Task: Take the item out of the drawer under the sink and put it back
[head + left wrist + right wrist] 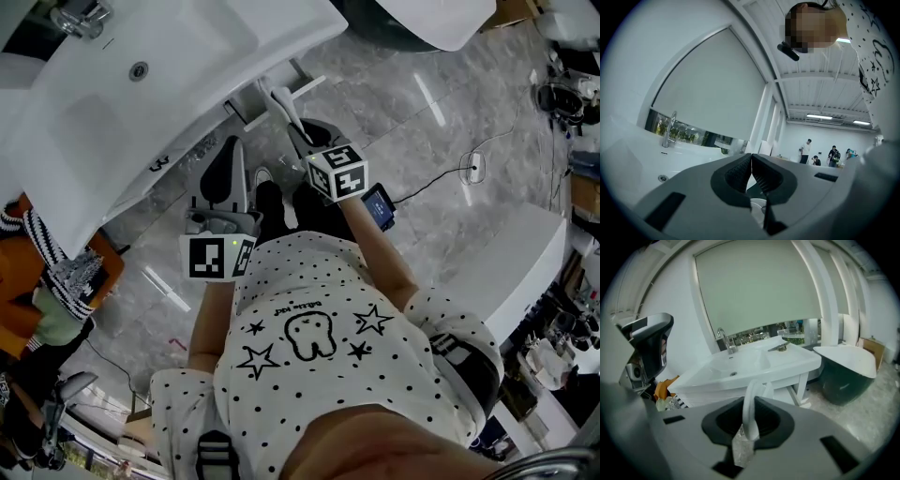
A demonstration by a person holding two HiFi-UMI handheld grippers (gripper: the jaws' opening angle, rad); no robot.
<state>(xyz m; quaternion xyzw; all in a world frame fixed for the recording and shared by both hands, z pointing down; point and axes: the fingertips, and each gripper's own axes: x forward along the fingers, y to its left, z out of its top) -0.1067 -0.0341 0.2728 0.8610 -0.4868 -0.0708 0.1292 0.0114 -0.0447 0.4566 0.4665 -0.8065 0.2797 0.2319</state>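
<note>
in right gripper [752,399]: white item [750,416]

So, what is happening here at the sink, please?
A person is at a white sink with a gripper in each hand. The right gripper is shut on a long white item and holds it in the air in front of the sink. The left gripper is shut and empty.
</note>
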